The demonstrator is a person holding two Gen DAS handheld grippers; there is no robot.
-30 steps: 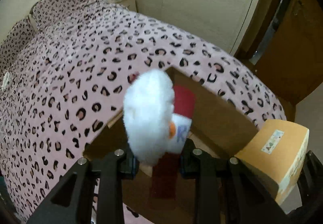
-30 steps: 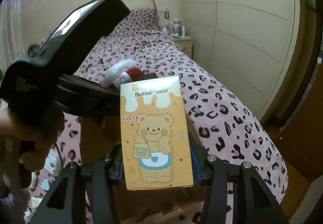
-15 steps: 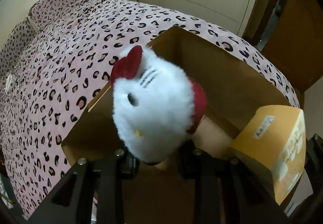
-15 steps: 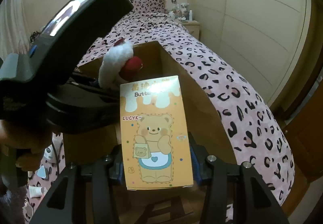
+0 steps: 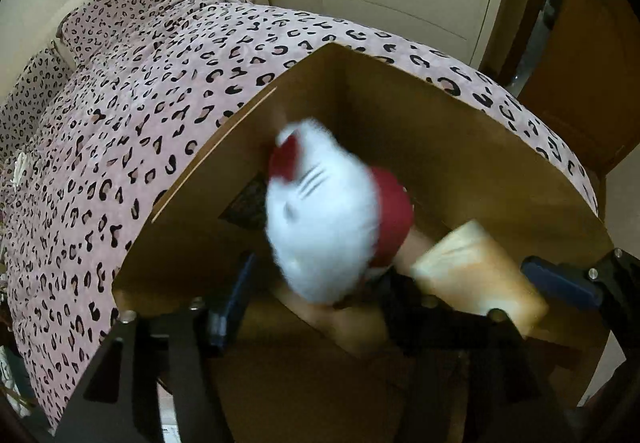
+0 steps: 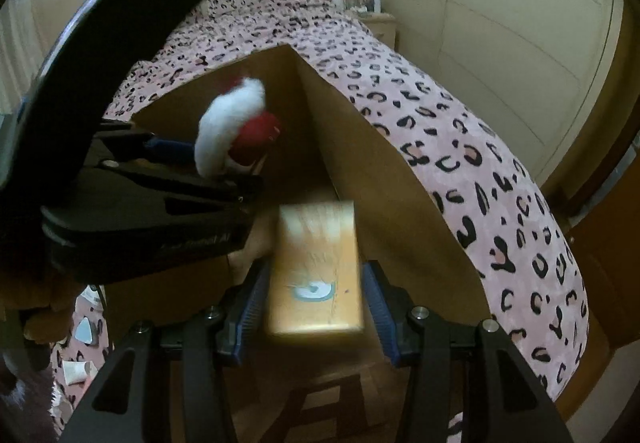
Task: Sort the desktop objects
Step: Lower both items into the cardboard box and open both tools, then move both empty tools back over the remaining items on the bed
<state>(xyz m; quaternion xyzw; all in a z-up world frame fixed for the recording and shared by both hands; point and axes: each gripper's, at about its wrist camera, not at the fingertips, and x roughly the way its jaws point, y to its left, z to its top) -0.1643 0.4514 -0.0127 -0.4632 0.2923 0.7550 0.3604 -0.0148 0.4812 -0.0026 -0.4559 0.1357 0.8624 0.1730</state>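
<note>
One plush (image 5: 324,227), one orange box (image 6: 316,271), one carton (image 5: 460,147). My left hand-held gripper (image 5: 308,299) is spread wide, plush blurred just past it inside the carton; my right hand-held gripper (image 6: 314,307) is parted, box loose between its pads. Carton sits against a leopard-print bed (image 5: 120,115)

My left wrist view looks steeply down, close, into the cardboard box (image 5: 420,131). My right wrist view sits just beside it, facing along the bed (image 6: 460,131) (both share the box and the bed).
</note>
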